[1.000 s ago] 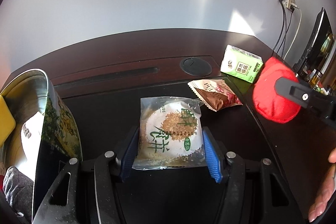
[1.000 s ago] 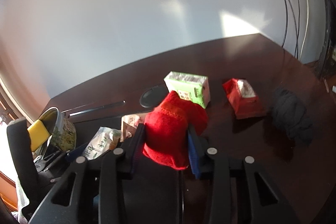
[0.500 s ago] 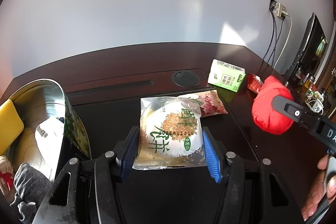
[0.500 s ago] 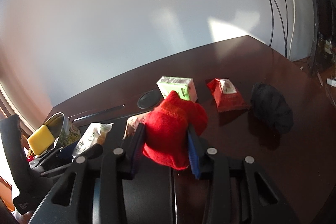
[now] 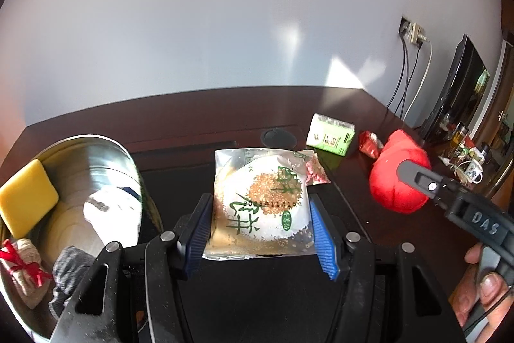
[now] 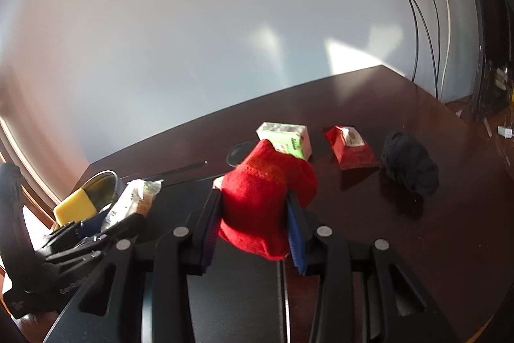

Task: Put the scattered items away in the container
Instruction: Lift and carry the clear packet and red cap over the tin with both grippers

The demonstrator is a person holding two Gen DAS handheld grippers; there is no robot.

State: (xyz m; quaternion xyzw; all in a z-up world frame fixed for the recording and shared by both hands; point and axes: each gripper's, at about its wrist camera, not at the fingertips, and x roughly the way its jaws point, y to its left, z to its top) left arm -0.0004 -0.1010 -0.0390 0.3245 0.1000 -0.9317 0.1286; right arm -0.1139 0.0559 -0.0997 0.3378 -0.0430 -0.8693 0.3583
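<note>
Left gripper is clamping a clear pastry packet between its blue pads, jaws closed in on both side edges, the packet lying flat and level above the dark desk. The packet is showing a round sesame-topped cake and green lettering. Off to its left the metal tin is sitting with its mouth tipped toward the camera, and inside it a yellow sponge, a white wrapper, a grey cloth and a small bundle tied with red ribbon are lying together.

Over on the other side, the right gripper is squeezing a red knitted sock, jaws pressed in tight on the bunched fabric, holding it up off the desk. The same sock is showing in the left wrist view too, hanging at the right gripper's tip.

Out on the tabletop beyond, a green carton is sitting just behind the sock, a red snack pouch is lying beside it, and a dark balled sock is resting further right, apart from the pouch. A pinkish snack bag is peeking out from behind the pastry packet's far corner
</note>
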